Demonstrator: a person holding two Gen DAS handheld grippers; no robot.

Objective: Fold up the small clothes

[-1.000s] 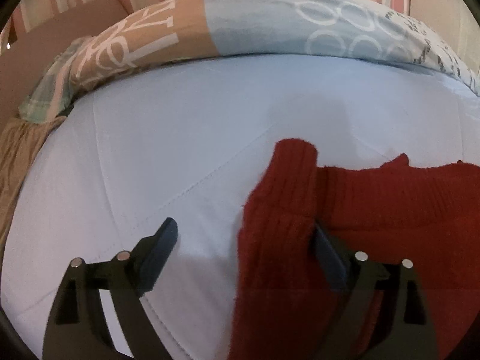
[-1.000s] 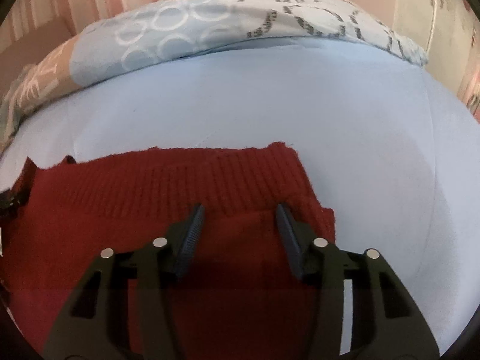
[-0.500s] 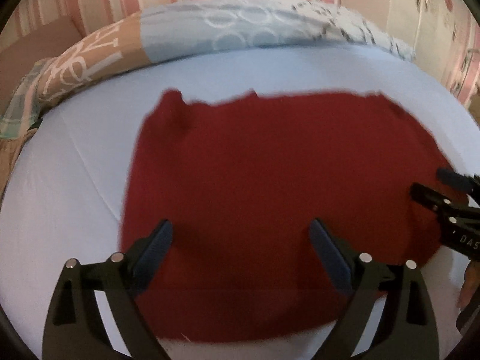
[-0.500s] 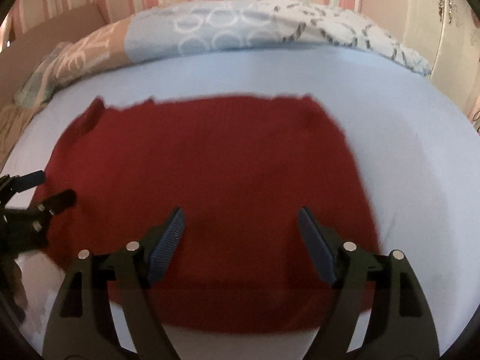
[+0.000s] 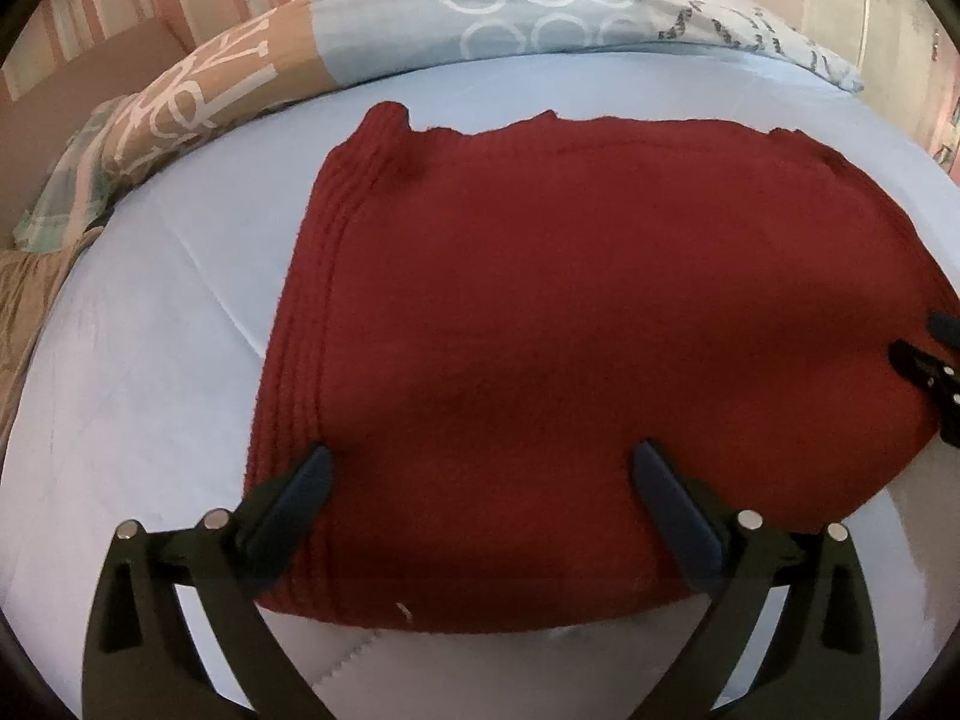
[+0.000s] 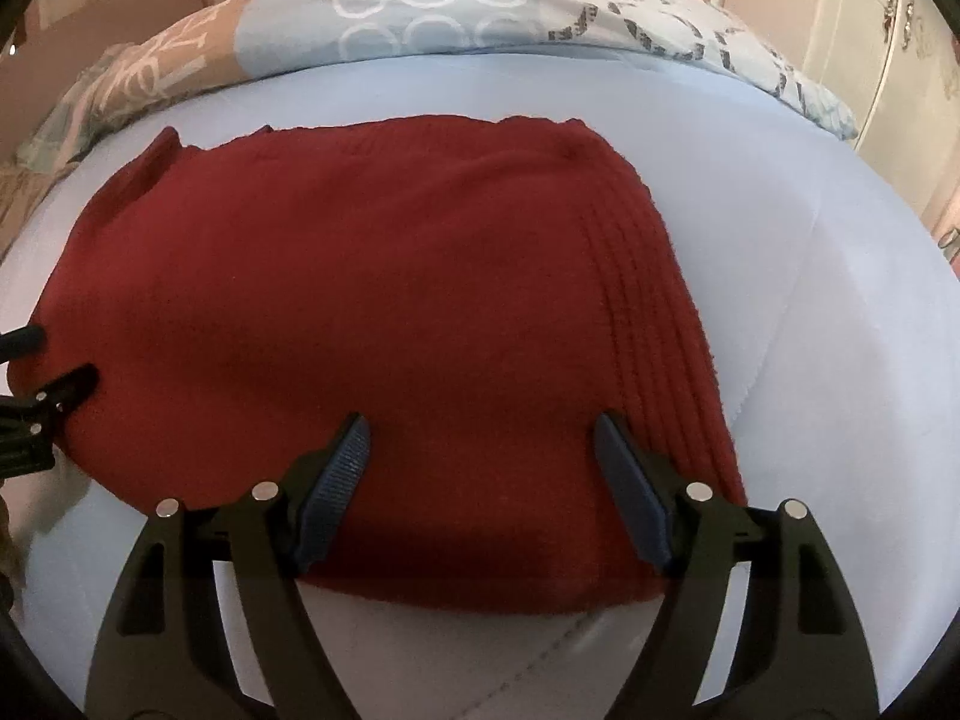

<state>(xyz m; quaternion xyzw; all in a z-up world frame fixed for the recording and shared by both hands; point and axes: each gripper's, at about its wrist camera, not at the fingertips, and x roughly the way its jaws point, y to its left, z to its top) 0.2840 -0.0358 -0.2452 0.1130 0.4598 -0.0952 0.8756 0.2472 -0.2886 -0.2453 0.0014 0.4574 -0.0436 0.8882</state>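
Two spread fingers of the left gripper point(image 5: 480, 474) stood wide apart and held nothing in the left wrist view, above the near part of the red knitted garment point(image 5: 576, 330), which lay folded flat on the pale blue bedsheet point(image 5: 150, 330), its far edge toward the patterned pillow point(image 5: 510, 18) at the head of the bed. In the right wrist view, the right gripper point(image 6: 480, 444) likewise gaped empty over the garment's near edge, with the ribbed band toward the sheet's right side.
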